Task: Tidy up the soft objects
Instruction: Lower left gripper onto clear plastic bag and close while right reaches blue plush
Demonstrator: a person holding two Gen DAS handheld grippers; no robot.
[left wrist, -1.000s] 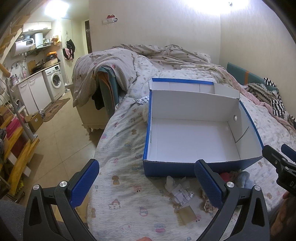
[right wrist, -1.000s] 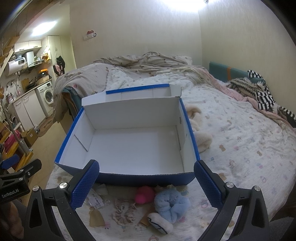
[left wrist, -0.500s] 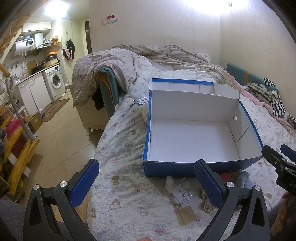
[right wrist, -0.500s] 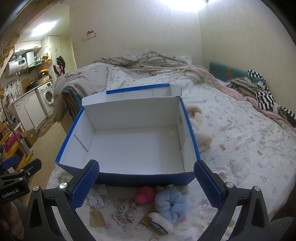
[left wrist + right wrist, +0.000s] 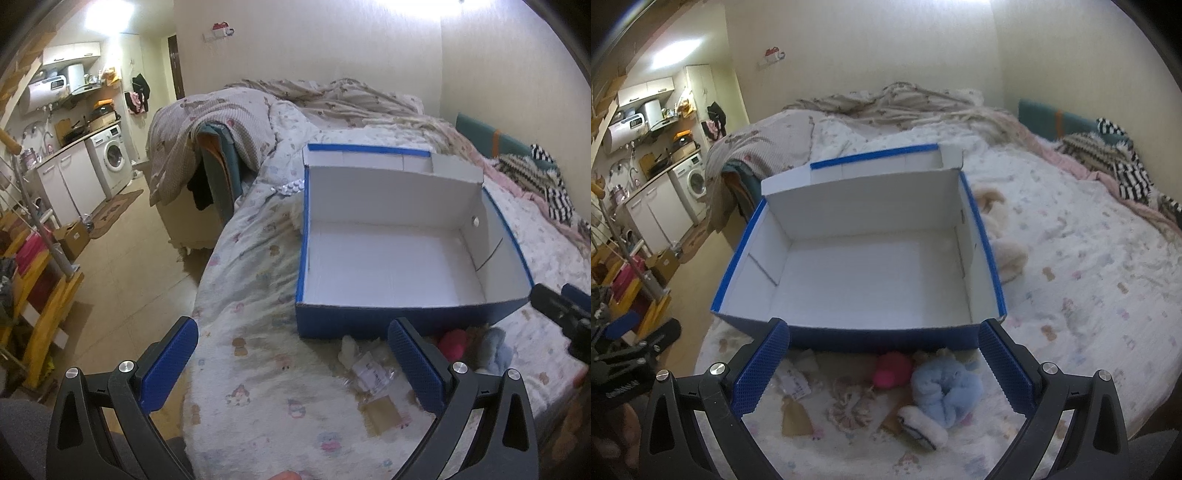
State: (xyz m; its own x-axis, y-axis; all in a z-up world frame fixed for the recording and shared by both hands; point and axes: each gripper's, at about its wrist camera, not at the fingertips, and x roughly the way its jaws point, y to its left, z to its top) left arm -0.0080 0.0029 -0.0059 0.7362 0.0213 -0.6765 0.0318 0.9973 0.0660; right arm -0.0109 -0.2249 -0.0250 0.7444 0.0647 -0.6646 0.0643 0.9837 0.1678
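An empty blue box with a white inside stands open on the bed. In front of it lie small soft things: a pink pom-pom, a light blue fluffy scrunchie, a beige lace scrunchie and a white fuzzy piece. My right gripper hangs open just above and around these, holding nothing. My left gripper is open over the bedsheet, left of the pile, empty.
Paper tags and a plastic wrapper lie among the soft things. Cream plush items rest right of the box. Crumpled blankets cover the far bed. The bed's left edge drops to the floor; a washing machine stands beyond.
The right gripper has edged slightly forward and down toward the pile by the box. The left gripper has barely moved.
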